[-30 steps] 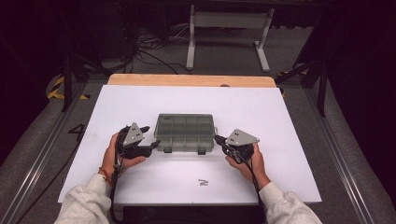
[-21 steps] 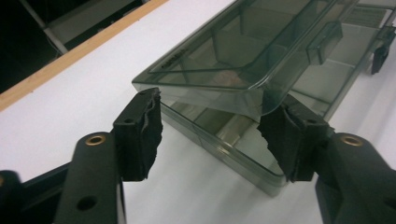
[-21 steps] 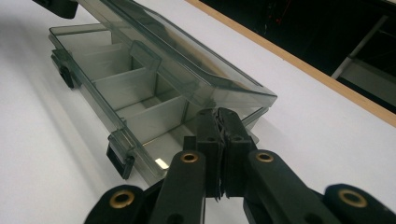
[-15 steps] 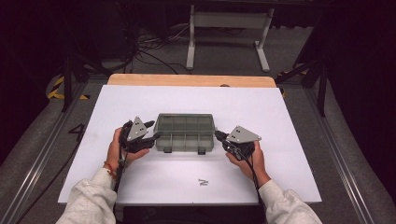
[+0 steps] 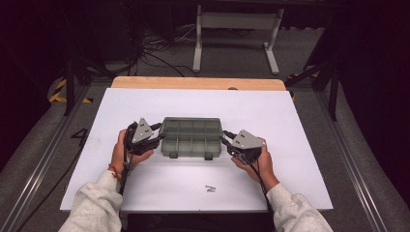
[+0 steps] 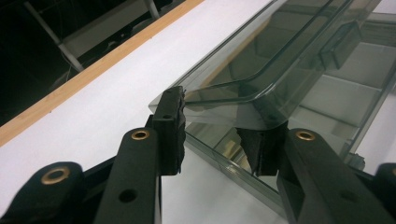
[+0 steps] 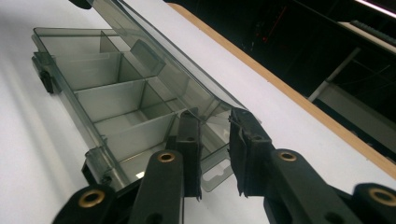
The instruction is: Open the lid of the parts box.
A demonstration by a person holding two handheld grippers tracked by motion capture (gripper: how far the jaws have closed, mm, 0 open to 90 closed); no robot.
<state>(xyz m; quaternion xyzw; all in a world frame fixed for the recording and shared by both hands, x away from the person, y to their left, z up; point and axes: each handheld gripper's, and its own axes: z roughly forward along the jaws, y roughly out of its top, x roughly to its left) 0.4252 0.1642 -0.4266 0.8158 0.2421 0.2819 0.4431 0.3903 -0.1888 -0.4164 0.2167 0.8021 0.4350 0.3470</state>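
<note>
meanwhile both grippers, left [image 5: 157, 134] and right [image 5: 227, 139], gape around the lid corners of the compartment box [image 5: 191, 137] on the white table [image 5: 290, 121].

My black-jawed left gripper [image 5: 157, 137] and right gripper [image 5: 226, 141], both wearing grey plates, are flanking a smoky grey see-through box [image 5: 191, 137] at 9 and 3 o'clock. The white table [image 5: 290, 125] is showing a tan wood edge [image 5: 198, 83] at 12 o'clock, and my sleeves [image 5: 94, 209] are looking pale grey.

White table top [image 5: 290, 125], wooden far edge [image 5: 198, 83], cables [image 5: 159, 46] beyond.
</note>
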